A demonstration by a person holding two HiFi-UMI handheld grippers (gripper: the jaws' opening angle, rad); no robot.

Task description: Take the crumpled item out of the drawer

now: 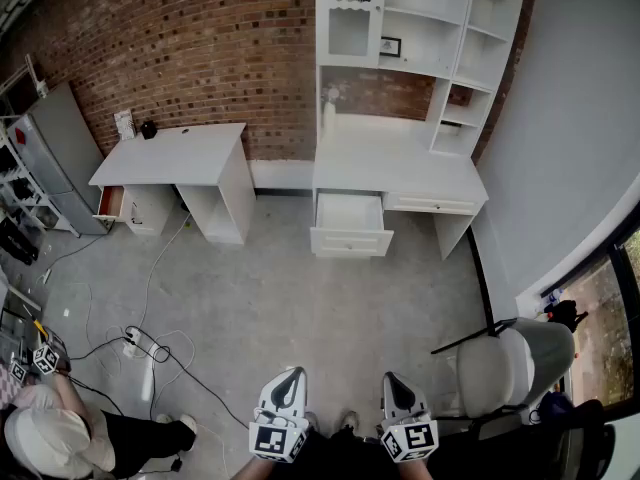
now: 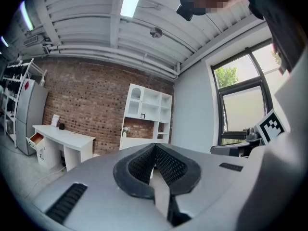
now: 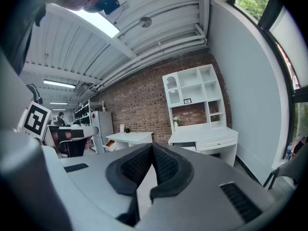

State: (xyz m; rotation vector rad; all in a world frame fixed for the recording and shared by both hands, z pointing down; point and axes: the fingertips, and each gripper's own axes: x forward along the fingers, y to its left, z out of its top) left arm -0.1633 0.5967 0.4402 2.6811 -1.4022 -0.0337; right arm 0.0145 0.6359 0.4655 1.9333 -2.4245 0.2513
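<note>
An open white drawer [image 1: 350, 220] hangs out of the white hutch desk [image 1: 400, 173] against the brick wall, well across the floor from me. Its inside looks plain white, and no crumpled item shows in it from here. My left gripper [image 1: 291, 373] and right gripper [image 1: 392, 377] are side by side at the bottom of the head view, both aimed toward the desk. In the left gripper view the left gripper [image 2: 154, 146] is shut, tips touching, nothing between them. My right gripper [image 3: 152, 146] is shut and empty as well.
A second white desk [image 1: 180, 156] stands at the left with a small drawer [image 1: 109, 201] pulled out. Cables and a power strip [image 1: 145, 346] lie on the concrete floor. A grey chair [image 1: 515, 363] is at my right, and a seated person [image 1: 55, 433] is at the lower left.
</note>
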